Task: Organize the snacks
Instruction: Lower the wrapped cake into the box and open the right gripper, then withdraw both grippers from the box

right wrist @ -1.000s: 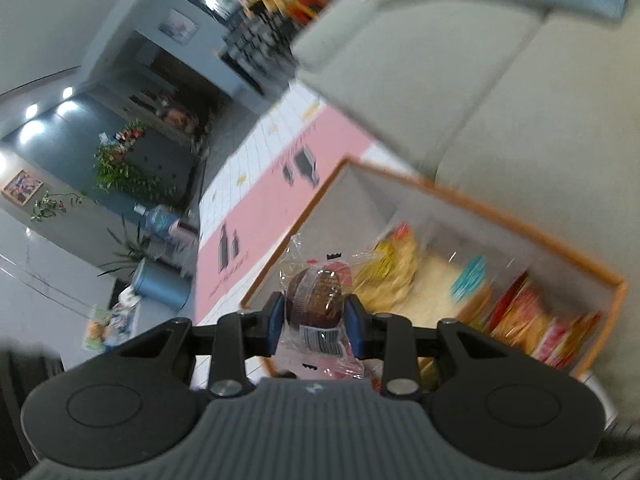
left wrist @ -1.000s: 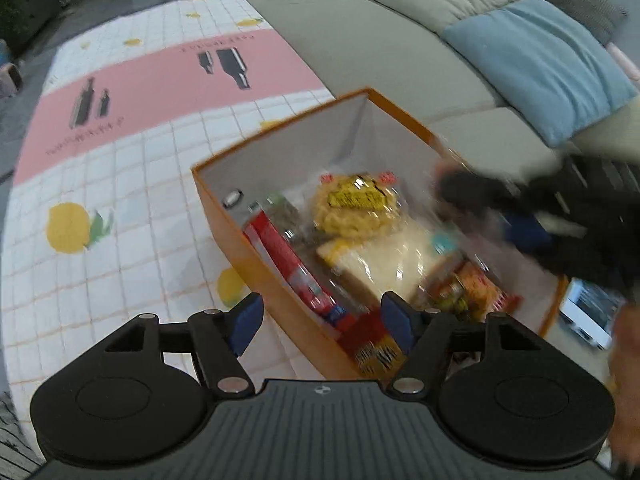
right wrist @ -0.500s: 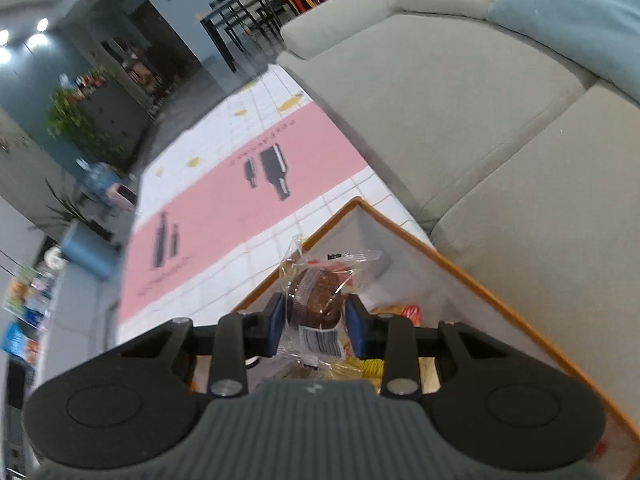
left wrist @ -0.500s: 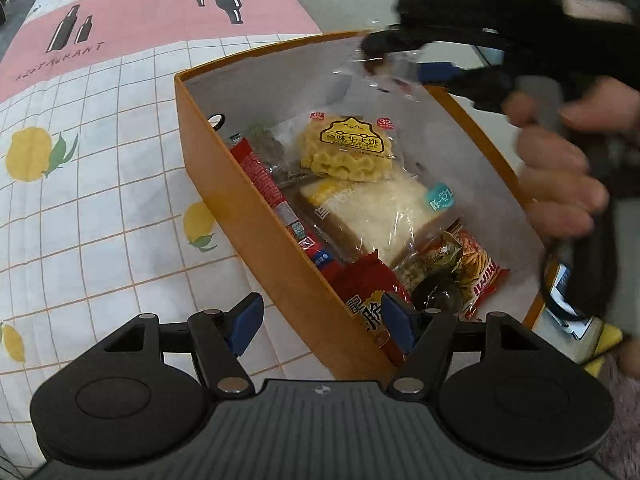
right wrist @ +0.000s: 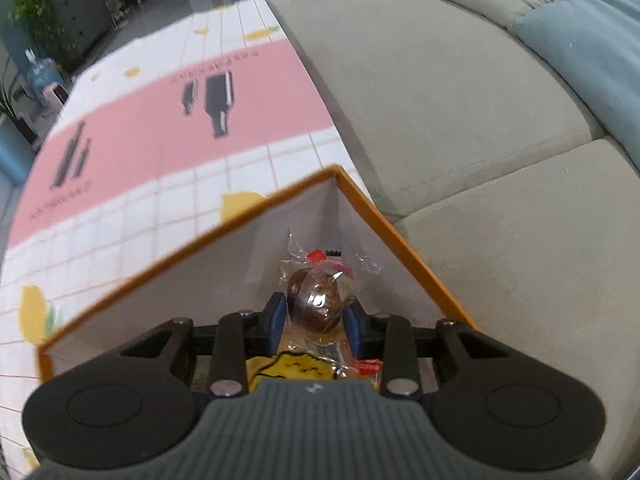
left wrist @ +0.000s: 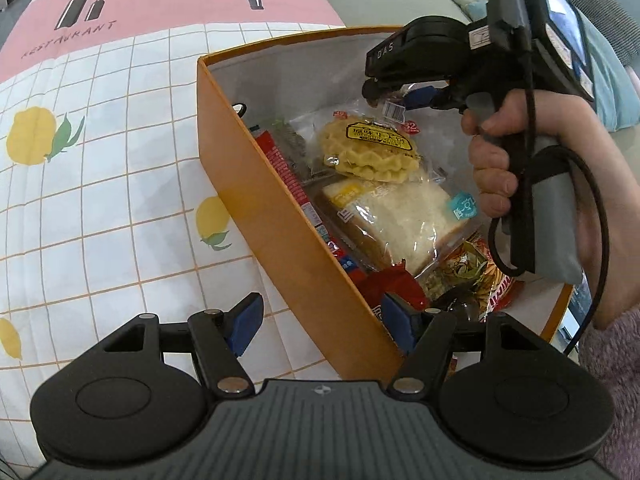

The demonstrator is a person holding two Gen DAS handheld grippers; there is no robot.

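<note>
Since half a second ago the right gripper (right wrist: 314,320) has dropped lower into the orange box (left wrist: 280,216), carrying the wrapped chocolate muffin (right wrist: 316,304) toward the far corner, above the yellow waffle pack (left wrist: 370,152). Nearest the left camera, the left gripper (left wrist: 320,320) hovers with its blue pads spread wide and nothing between them, straddling the box's near wall. Inside the box lie a red packet (left wrist: 394,286), a sandwich pack (left wrist: 400,216) and the waffle pack. The right gripper's pads clamp the muffin on both sides. Beyond the box stretch the checked tablecloth (left wrist: 100,184) and a grey sofa (right wrist: 460,100)
</note>
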